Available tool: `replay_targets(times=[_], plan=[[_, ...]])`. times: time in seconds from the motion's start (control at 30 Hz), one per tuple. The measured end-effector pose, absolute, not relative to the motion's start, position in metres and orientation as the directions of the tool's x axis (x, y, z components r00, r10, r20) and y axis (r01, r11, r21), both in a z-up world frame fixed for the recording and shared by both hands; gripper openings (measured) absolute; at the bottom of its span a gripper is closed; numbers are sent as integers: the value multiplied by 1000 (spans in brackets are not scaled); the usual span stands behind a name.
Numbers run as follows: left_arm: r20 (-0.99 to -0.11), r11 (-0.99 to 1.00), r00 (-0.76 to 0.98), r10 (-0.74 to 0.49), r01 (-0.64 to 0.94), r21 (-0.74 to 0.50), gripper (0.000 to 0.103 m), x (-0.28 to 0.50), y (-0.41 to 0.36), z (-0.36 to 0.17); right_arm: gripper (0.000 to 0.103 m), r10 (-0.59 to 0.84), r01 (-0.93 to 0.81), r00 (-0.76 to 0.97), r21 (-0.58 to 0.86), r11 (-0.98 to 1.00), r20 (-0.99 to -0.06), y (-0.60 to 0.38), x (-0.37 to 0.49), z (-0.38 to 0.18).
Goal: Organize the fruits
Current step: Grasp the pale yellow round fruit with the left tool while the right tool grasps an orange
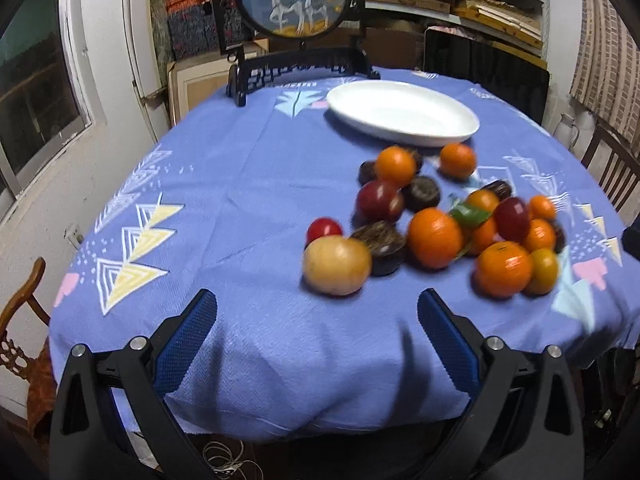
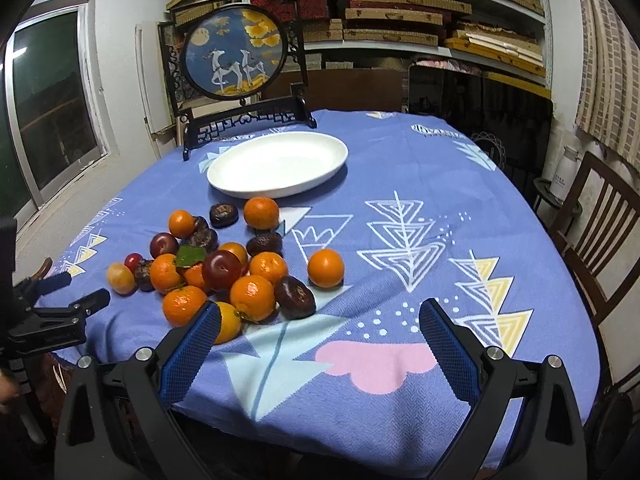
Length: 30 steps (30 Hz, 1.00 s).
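A pile of fruit lies on the blue tablecloth (image 2: 400, 264): several oranges (image 2: 252, 297), red plums (image 2: 221, 270), dark wrinkled fruits (image 2: 294, 297) and a yellow fruit (image 1: 337, 265). An empty white oval plate (image 2: 278, 165) stands beyond the pile; it also shows in the left wrist view (image 1: 402, 113). My left gripper (image 1: 317, 316) is open and empty, just short of the yellow fruit. My right gripper (image 2: 320, 332) is open and empty, near the table's front edge, to the right of the pile. One orange (image 2: 326, 268) lies apart from the pile.
A round painted screen on a black stand (image 2: 240, 56) stands at the table's far edge behind the plate. Wooden chairs stand at the right (image 2: 592, 240) and at the left (image 1: 24, 320). Shelves of boxes (image 2: 420, 12) fill the back wall. The left gripper shows in the right wrist view (image 2: 76, 296).
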State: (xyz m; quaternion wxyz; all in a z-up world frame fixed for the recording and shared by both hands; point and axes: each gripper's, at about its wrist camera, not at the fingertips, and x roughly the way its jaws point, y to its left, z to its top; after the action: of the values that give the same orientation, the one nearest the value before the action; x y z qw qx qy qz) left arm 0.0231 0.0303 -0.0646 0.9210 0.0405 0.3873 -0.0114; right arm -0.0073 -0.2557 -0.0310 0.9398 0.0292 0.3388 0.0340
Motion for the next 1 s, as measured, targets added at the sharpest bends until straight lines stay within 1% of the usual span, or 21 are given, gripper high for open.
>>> replay_targets(times=[0.07,0.17,0.23,0.33,0.37,0.4,0.43,0.47,0.5,0.53,0.63,0.7,0.87,0.93,0.97,1.0], plan=[[-707,994,707,17,65,89,98,27,32,-71,99,87,-41,758,87,995,-647,-258,-3,-36],[-696,990,718,-17,110,89,98,33,32,-76,99,91,-43,753,89,995,-652,-258,0,-39],[-694,990,720,-4,101,99,98,40,33,-81,99,93,-44,751,90,995,-654,-260,2,-40],[-683,992,730,-14,95,81,98,48,35,-85,99,88,-38,744,89,995,-662,-261,5,-44],[-676,992,737,-16,99,84,94,50,35,-87,99,87,-36,740,90,995,-667,-262,7,-45],[-673,991,740,-21,105,85,87,51,34,-88,99,87,-35,737,91,995,-670,-263,8,-46],[-678,990,734,-39,120,73,67,53,34,-90,99,88,-35,733,93,995,-674,-264,9,-49],[-684,989,726,-71,139,45,55,55,35,-92,99,90,-36,731,94,995,-677,-265,10,-50],[-675,985,725,-140,172,-20,41,53,39,-93,99,91,-37,729,95,995,-678,-265,11,-51],[-670,982,724,-165,185,-42,41,52,40,-93,99,90,-36,728,93,995,-680,-266,12,-53],[-659,982,735,-157,188,-24,40,48,39,-94,99,89,-31,717,96,995,-692,-270,18,-58],[-658,979,731,-181,201,-47,40,45,41,-91,99,101,-40,711,103,994,-696,-272,24,-61],[-632,972,746,-210,227,-56,40,33,38,-78,99,136,-60,725,134,989,-675,-280,48,-63],[-623,970,751,-219,235,-58,40,30,36,-74,94,118,-46,718,123,991,-686,-280,63,-67],[-620,970,753,-221,237,-57,40,28,35,-72,86,129,-50,706,133,990,-696,-280,72,-70],[-619,970,754,-219,238,-53,40,27,34,-71,81,151,-53,685,157,986,-713,-280,81,-73]])
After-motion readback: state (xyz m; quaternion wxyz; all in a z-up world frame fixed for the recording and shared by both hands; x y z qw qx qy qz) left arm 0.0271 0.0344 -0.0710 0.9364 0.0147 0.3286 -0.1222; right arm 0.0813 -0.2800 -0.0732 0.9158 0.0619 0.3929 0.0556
